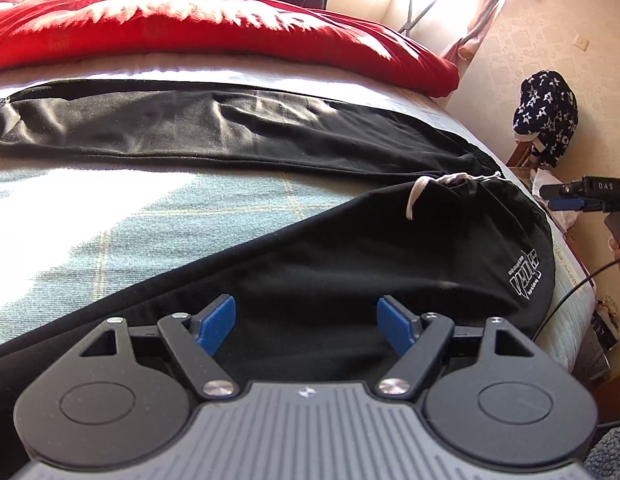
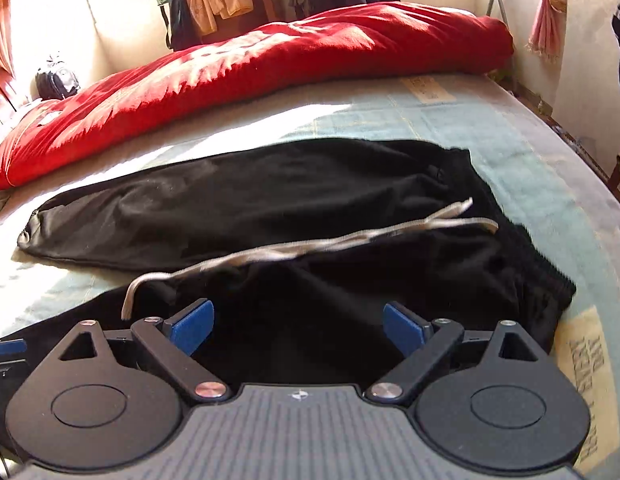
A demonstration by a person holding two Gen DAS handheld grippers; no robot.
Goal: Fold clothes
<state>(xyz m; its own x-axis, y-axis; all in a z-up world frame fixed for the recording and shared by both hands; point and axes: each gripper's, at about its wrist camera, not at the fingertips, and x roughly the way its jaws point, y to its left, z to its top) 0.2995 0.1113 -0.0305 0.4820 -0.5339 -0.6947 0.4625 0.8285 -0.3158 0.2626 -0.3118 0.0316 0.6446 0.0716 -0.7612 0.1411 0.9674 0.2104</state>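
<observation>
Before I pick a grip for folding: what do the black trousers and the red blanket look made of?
Black trousers: soft matte knit, likely cotton jersey; limp creases, a faint sheen in the sun, a white woven drawcord. Red blanket: plush fleece or velour by its look; fuzzy nap, thick rounded folds.

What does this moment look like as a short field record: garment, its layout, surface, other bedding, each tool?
garment: black trousers with white drawstring
layout: spread flat, legs parted in a V, not yet folded
surface: pale blue bed cover
other bedding: red blanket bunched along far side
left tool: open above the near leg, nothing held
right tool: open over the waist area, nothing held
</observation>
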